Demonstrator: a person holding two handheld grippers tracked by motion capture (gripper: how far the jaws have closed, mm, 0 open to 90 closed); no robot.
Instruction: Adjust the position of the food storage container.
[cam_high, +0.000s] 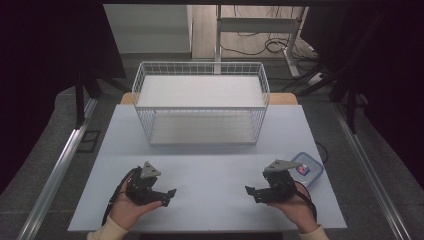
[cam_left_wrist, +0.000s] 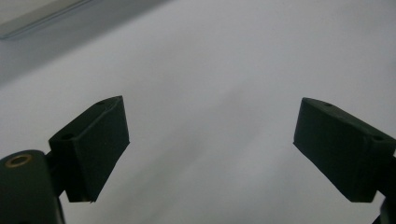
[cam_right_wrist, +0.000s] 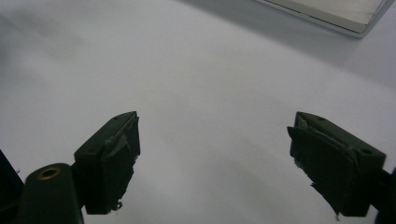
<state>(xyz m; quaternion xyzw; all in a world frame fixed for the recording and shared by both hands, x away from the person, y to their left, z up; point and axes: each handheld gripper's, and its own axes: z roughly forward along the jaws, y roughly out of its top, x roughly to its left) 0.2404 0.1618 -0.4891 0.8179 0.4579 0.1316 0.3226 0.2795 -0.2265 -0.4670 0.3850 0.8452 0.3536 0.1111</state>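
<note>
My left gripper rests low over the white table at the front left, held in a hand and pointing toward the middle. Its jaws stand wide apart in the left gripper view, with bare table between them. My right gripper mirrors it at the front right, pointing inward. Its jaws are also spread over bare table, nothing between them. A white wire basket stands at the back middle of the table, well beyond both grippers.
A small clear lidded container with a blue rim lies at the table's right edge, just behind my right gripper. The table's front edge runs close below both hands. Metal rails and dark floor flank the table.
</note>
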